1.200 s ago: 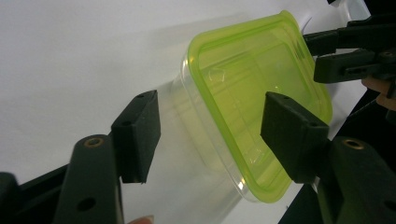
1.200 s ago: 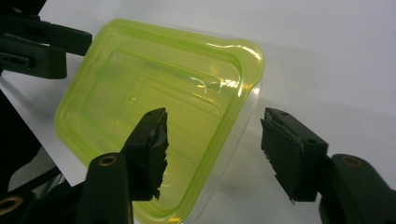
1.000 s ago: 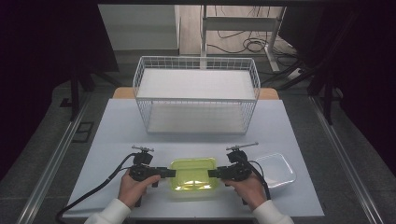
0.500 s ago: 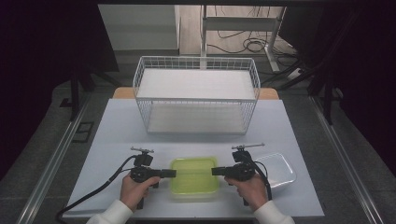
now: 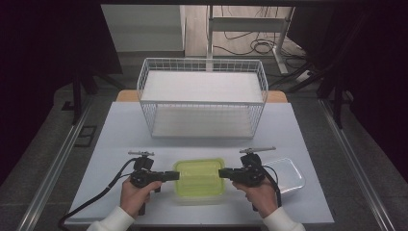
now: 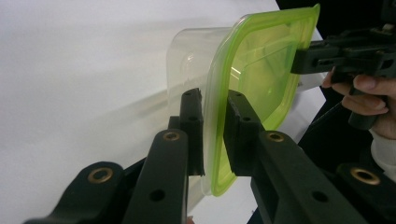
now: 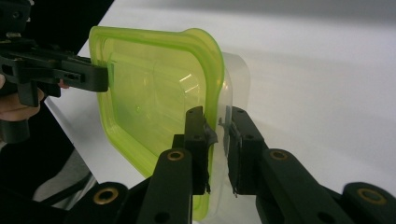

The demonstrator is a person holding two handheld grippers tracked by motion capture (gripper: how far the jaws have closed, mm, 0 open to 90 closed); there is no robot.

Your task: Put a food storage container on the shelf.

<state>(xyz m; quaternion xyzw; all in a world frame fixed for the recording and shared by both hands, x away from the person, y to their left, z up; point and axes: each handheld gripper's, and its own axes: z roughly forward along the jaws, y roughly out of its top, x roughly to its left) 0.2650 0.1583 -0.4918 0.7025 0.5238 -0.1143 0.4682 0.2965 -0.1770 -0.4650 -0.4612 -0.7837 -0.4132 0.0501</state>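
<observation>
While each hand-held gripper pinches the green-lidded container by an edge, uneven pulling could pop its lid.

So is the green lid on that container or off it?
On. The green lid covers the clear container, rim to rim, with the left gripper and right gripper gripping opposite edges.

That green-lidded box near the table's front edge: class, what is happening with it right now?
A person holds a two-jaw gripper in each hand. The left gripper and the right gripper each pinch an opposite rim of the clear plastic container with a translucent green lid, at the front of the white table. A second clear plastic container, without a lid, lies to its right. A white wire basket stands behind.
</observation>
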